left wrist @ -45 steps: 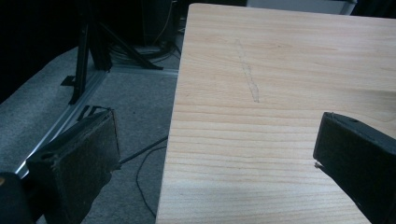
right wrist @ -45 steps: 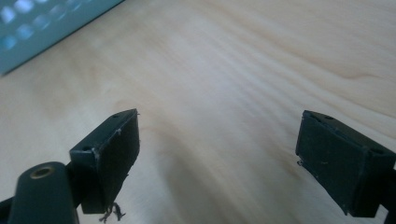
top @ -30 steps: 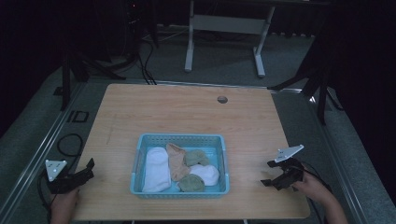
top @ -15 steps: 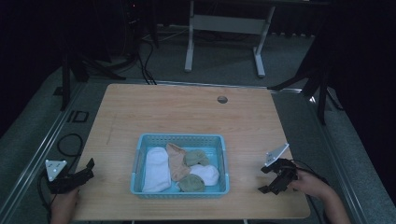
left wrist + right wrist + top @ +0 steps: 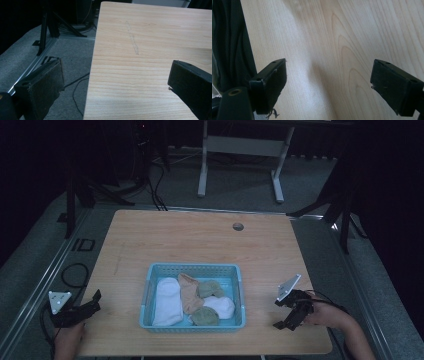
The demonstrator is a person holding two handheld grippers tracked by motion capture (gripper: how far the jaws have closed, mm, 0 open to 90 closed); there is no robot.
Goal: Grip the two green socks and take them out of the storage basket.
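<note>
Both jaws stand spread and empty on the left hand-held gripper (image 5: 95,297) and the right hand-held gripper (image 5: 281,324), each low over the tabletop (image 5: 200,245). Between them, nearer the right one's left, sits the blue basket (image 5: 192,268) of socks. The white sock (image 5: 167,301) lies long, running away from the person; it should be soft, light and limp, best pinched at a bunched fold.

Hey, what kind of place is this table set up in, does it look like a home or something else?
Probably a lab or recording studio, not a home. The wooden table stands alone on grey carpet, with dark stands and loose cables around it and a white frame behind. On it sits a blue basket of socks.
</note>
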